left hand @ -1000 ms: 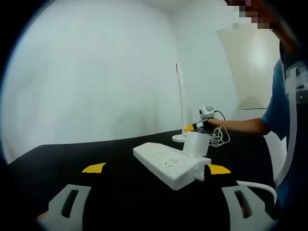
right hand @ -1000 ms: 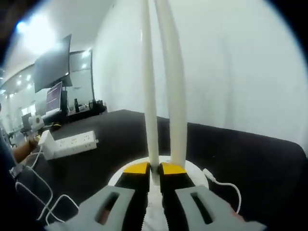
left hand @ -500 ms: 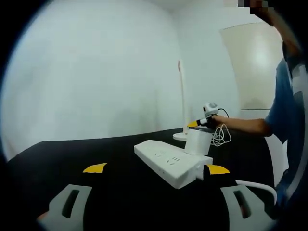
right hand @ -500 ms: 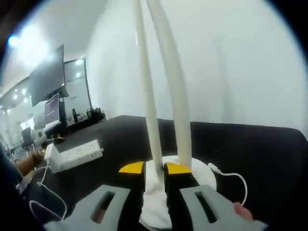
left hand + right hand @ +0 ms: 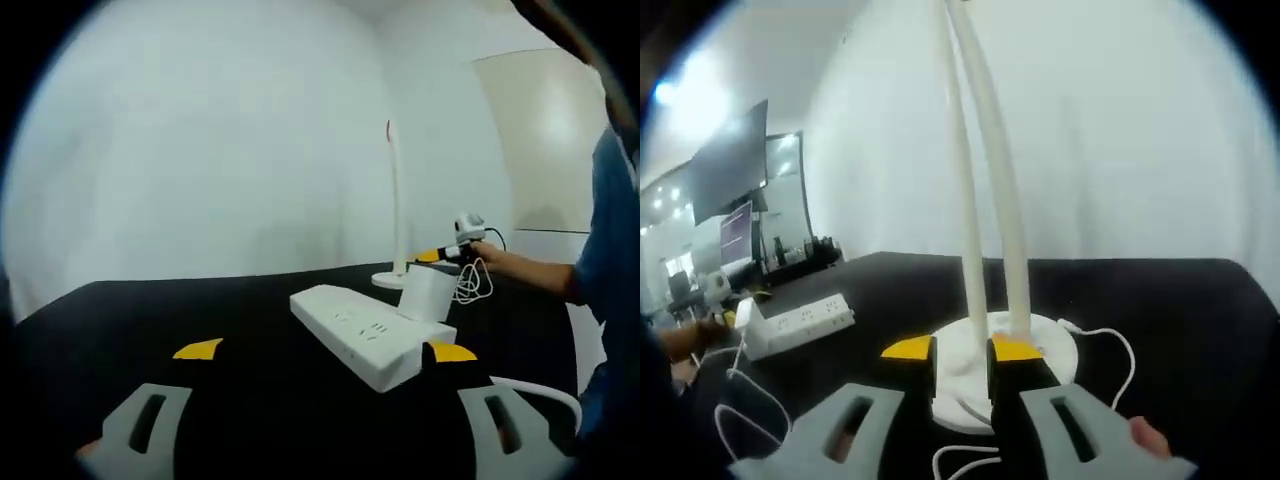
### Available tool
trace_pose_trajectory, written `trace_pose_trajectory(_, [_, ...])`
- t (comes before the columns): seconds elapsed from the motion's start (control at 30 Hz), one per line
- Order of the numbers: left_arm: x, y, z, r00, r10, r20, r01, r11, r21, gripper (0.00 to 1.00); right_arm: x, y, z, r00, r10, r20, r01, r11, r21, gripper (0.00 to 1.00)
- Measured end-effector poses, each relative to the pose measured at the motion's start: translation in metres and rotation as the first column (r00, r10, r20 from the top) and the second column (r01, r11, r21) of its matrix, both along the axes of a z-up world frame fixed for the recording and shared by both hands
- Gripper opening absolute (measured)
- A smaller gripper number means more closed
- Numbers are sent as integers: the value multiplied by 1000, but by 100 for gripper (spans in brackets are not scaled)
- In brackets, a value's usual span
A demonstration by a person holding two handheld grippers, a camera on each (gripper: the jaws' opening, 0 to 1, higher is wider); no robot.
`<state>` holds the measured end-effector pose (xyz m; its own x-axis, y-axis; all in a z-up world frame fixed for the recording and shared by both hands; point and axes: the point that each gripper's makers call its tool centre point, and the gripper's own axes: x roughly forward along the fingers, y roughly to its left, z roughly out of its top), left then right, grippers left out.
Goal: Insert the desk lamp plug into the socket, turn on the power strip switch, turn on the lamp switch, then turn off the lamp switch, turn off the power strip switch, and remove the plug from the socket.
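A white power strip (image 5: 368, 334) lies on the black table (image 5: 250, 330) just beyond my left gripper (image 5: 323, 351), whose jaws stand wide open with nothing between them. A white plug block (image 5: 425, 292) sits in the strip's far end. Behind it stands the white desk lamp (image 5: 394, 200). Beside the lamp's base is my right gripper (image 5: 452, 252), held by a hand. In the right gripper view, the right gripper (image 5: 960, 348) is open by a narrow gap, a little short of the lamp's round base (image 5: 1040, 335). The lamp's two thin stems (image 5: 990, 190) rise above it. The power strip (image 5: 800, 320) lies far left.
A loose white cable (image 5: 1105, 345) curls off the lamp base, and more cable (image 5: 735, 405) lies in the left foreground. A person in a blue sleeve (image 5: 605, 260) stands at the table's right side. White walls lie behind the table; screens (image 5: 735, 170) show at the far left.
The right gripper has drawn back from the lamp base, and its jaws, shut a second ago, have parted slightly. The left gripper view has shifted a little; the left jaws are unchanged.
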<state>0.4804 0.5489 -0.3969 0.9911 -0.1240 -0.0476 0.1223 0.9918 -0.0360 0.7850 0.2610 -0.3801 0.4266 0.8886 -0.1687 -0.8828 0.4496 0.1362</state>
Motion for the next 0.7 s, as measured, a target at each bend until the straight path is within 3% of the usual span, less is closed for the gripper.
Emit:
trace_pose_trajectory(0.33, [5, 7, 4, 998, 59, 36, -59, 998, 2, 84, -9, 6, 8, 997, 52, 48, -52, 999, -14, 22])
trace_pose_trajectory(0.7, [11, 10, 14, 988, 84, 132, -88, 996, 21, 88, -10, 0, 15, 998, 66, 13, -67, 997, 44, 22])
